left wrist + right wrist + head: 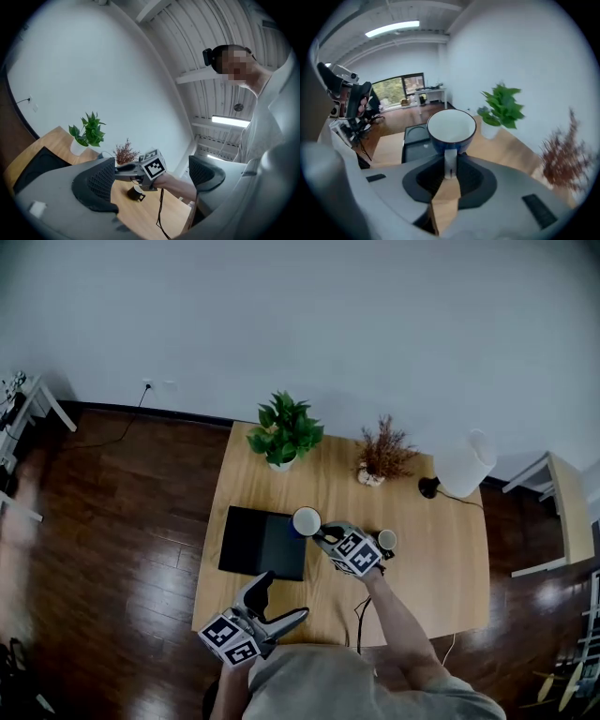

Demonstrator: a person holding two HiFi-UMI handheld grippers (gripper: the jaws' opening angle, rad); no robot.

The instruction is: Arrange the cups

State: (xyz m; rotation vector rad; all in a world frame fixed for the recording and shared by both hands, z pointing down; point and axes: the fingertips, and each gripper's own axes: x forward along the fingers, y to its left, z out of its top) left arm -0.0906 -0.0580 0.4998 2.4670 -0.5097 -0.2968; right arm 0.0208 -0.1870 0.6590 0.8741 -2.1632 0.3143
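Note:
A blue cup [306, 520] with a white inside hangs over the right edge of the black tray [258, 542]. My right gripper [325, 536] is shut on its handle. In the right gripper view the cup [451, 127] stands upright just beyond the jaws, its white handle [450, 161] pinched between them. A second, dark cup [385, 540] stands on the table right of that gripper, also seen in the left gripper view as the dark cup [137, 193]. My left gripper [281, 598] is open and empty at the table's front edge, its fingers [96, 185] spread wide.
On the wooden table [441, 577] a green potted plant [284, 432], a dried plant [382, 456] and a white lamp [463, 465] stand along the back. A cable [358, 615] runs off the front edge. Dark wood floor surrounds the table.

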